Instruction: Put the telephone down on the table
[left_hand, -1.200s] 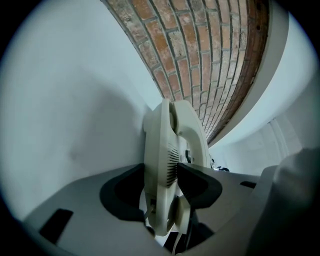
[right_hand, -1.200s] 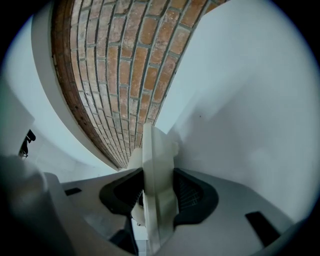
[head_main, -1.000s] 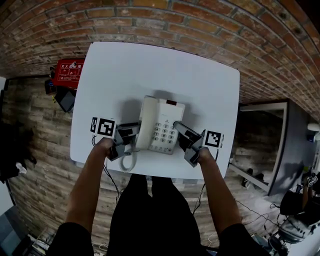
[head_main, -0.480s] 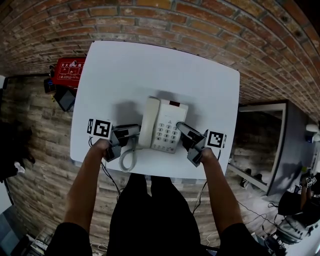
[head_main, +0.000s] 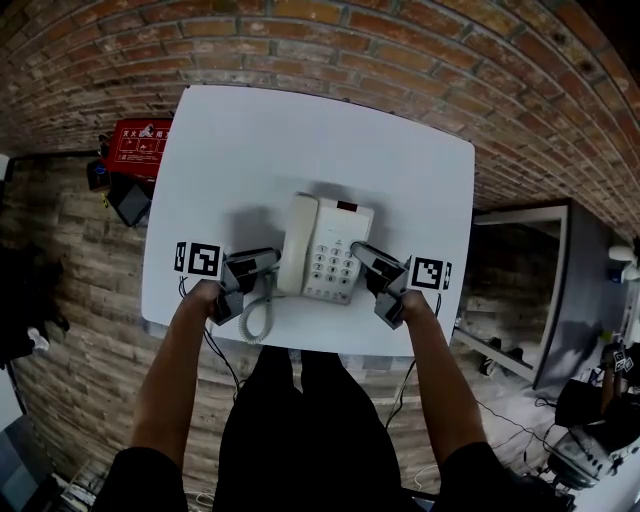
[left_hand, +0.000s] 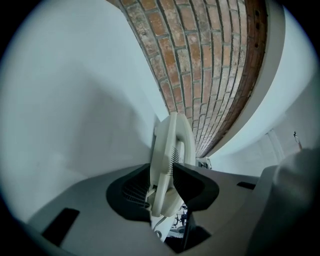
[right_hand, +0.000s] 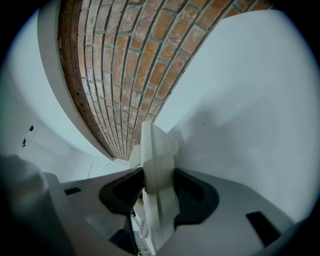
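- your left gripper has gone from wide apart a second ago to clenched on the handset side of the telephone.
- your right gripper is clamped on the keypad-side edge, as before.
- the telephone has barely shifted. it lies between both grippers over the near half of the table, but resting or just above, cannot tell.
- judgement: with a two-sided hold set, set-down and release remain.

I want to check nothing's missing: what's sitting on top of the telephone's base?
The handset lies along the left side of the base, beside the keypad. The cradle under the handset is covered, so it cannot be seen.
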